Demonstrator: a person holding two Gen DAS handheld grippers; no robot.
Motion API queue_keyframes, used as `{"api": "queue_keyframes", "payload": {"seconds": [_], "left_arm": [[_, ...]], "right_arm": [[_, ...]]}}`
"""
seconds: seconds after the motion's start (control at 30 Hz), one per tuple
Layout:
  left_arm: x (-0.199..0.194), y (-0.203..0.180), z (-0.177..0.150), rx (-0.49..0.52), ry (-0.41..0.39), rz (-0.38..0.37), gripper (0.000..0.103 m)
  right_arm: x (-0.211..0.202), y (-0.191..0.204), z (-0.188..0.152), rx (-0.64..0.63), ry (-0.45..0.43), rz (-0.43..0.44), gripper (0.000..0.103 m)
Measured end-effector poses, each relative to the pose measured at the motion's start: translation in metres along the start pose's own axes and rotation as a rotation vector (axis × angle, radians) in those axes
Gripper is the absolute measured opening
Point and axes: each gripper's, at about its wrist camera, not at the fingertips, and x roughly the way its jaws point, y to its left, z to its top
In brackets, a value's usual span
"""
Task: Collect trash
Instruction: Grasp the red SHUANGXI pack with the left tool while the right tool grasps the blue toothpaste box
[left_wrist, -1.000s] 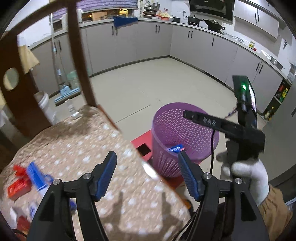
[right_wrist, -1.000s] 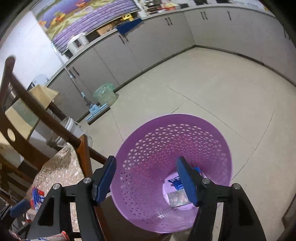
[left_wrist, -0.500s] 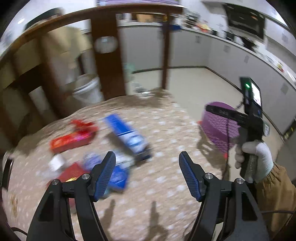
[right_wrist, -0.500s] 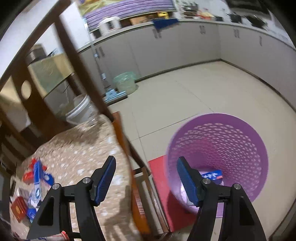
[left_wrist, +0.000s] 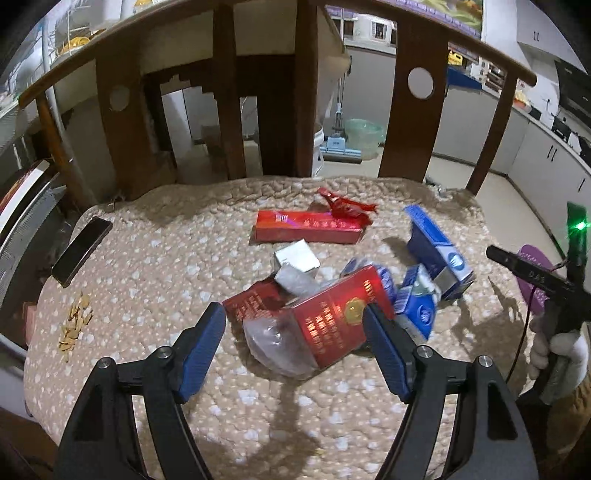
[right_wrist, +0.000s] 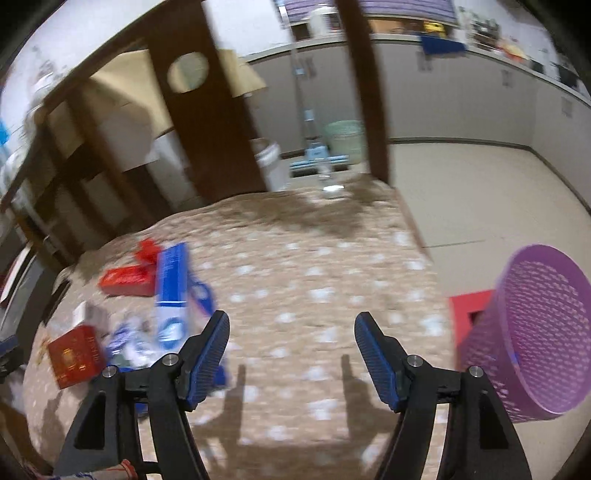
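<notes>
Kitchen with grey cabinets along the walls, pale tiled floor; dark wooden chair back (left_wrist: 258, 92) rising behind a beige quilted cushion with white flecks (left_wrist: 184, 258). Landmark: square red carton with gold emblem (left_wrist: 334, 317), lying tilted at mid-cushion.

Trash around the red carton:
- crumpled clear plastic wrap (left_wrist: 273, 339) touching its near-left side.
- small silver-grey box (left_wrist: 297, 264) just behind it.
- long flat red carton (left_wrist: 308, 230) farther behind, with a twisted red foil wrapper (left_wrist: 347, 206) at that carton's far right end.
- long blue-and-white carton (left_wrist: 437, 251) to the right and behind; smaller blue-and-white torn packet (left_wrist: 415, 306) just to the right, touching or nearly so.
- scatter of pale seed husks (left_wrist: 75, 321) well to the left; dark phone (left_wrist: 81, 251) left and behind, near the cushion edge.

Left gripper (left_wrist: 295, 343): blue pads apart and widening, red carton and plastic wrap seen between them, pads not pressing on either. Released.

Right gripper (right_wrist: 291, 354): jaws apart and widening, only bare cushion between them. Released. Seen from the left wrist view held in a white-gloved hand (left_wrist: 561, 350), well right of the red carton.

Purple perforated plastic basket (right_wrist: 532, 332) on the floor beyond the cushion's right edge, far right of the red carton, beside a red flat object (right_wrist: 467, 310). Right wrist view motion-blurred.
</notes>
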Motion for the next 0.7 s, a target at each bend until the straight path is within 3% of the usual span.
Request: {"api": "queue_keyframes", "payload": {"seconds": [0.13, 0.37, 0.5, 0.7], "left_arm": [[0.013, -0.009, -0.001, 0.068, 0.01, -0.01, 0.075], [0.034, -0.035, 0.004, 0.276, 0.036, -0.012, 0.076], [0.056, -0.043, 0.005, 0.383, 0.08, 0.01, 0.076], [0.067, -0.051, 0.004, 0.451, 0.101, -0.006, 0.078]], "right_arm": [[0.006, 0.022, 0.0, -0.032, 0.005, 0.057, 0.077], [0.02, 0.048, 0.014, -0.058, 0.012, 0.133, 0.077], [0.034, 0.068, 0.019, -0.112, 0.02, 0.14, 0.077], [0.059, 0.083, 0.014, -0.174, 0.068, 0.099, 0.077]]}}
